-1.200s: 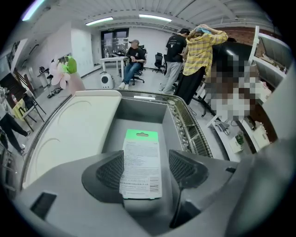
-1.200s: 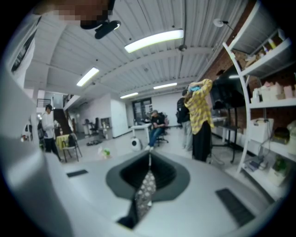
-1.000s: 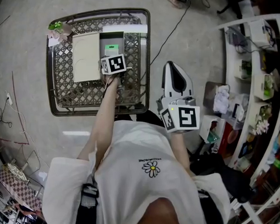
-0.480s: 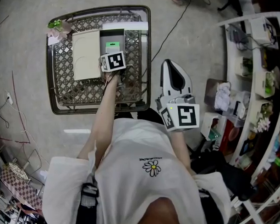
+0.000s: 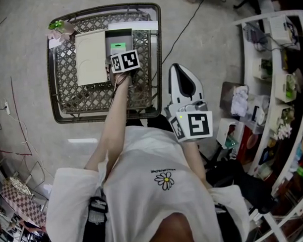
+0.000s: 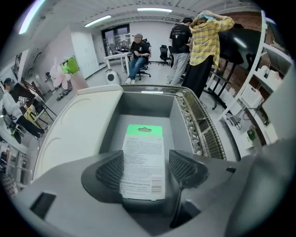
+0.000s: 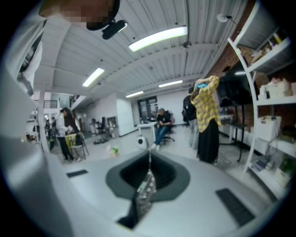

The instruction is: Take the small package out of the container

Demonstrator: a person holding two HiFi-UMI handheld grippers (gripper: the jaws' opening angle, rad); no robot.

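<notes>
Straddling the small package (image 6: 143, 157) centre-frame in the container (image 6: 148, 102), left gripper (image 6: 145, 161) parted, seemingly unclamped; close squarely, lift straight; right gripper (image 7: 149, 159) closed, empty.

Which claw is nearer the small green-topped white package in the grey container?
Left. The left claw sits over the small green-topped package inside the grey container, jaws open either side of it. The right claw, shut, hangs apart, beyond the dark lattice table's edge.
</notes>
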